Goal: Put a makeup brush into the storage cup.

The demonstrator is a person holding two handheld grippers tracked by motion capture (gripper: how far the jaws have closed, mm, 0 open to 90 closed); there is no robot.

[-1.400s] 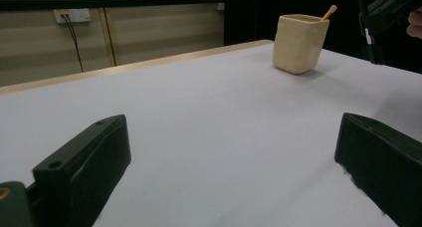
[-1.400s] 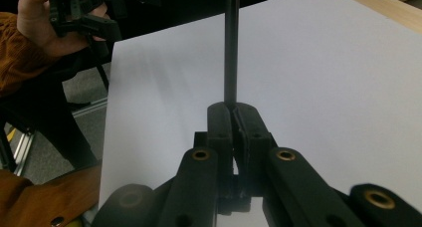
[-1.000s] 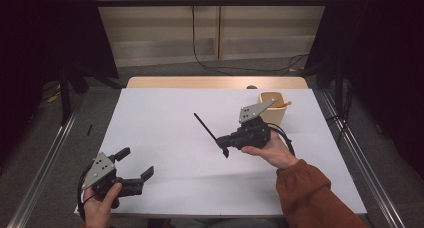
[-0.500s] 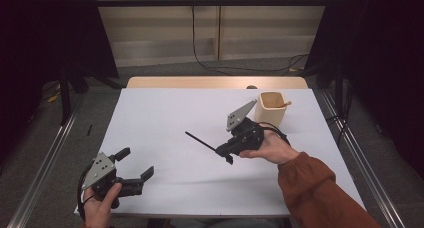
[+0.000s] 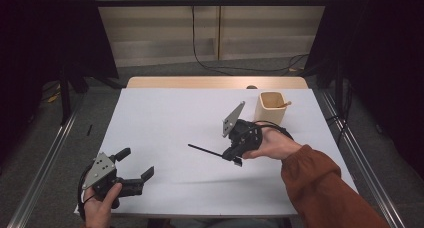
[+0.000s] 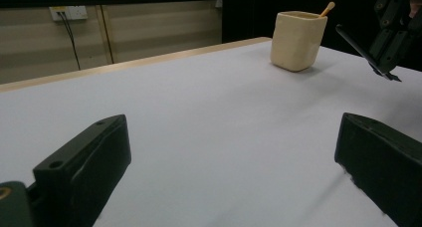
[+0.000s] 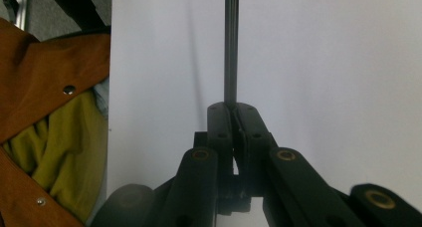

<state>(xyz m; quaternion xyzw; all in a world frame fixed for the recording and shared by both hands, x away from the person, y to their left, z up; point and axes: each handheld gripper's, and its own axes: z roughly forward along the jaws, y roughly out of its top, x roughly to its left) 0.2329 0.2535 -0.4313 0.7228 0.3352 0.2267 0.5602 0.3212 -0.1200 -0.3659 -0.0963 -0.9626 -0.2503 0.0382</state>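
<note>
The right hand-held gripper (image 5: 235,153) is clamped tight on a thin black stick (image 5: 205,150), its jaws pressed together around one end. In the right gripper view the stick (image 7: 230,43) runs straight out from between the closed jaws over the white bench top. The stick sits out in front of the cream cup (image 5: 271,107), on the side nearer the person, and points away from the cup toward the middle of the bench (image 5: 165,118). From above, it looks raised off the bench, with a faint shadow under it. The cup stands upright near the far right corner of the bench, with a wooden stick (image 5: 283,104) leaning against its rim. The right hand (image 5: 272,144), in a rust-coloured sleeve (image 5: 325,188), lies just in front of the cup.

The left hand-held gripper (image 5: 134,169) is well apart from the cup, at the near left edge of the bench. Its jaws stand wide open with nothing between them, and in the left gripper view only bare bench shows in the gap.
</note>
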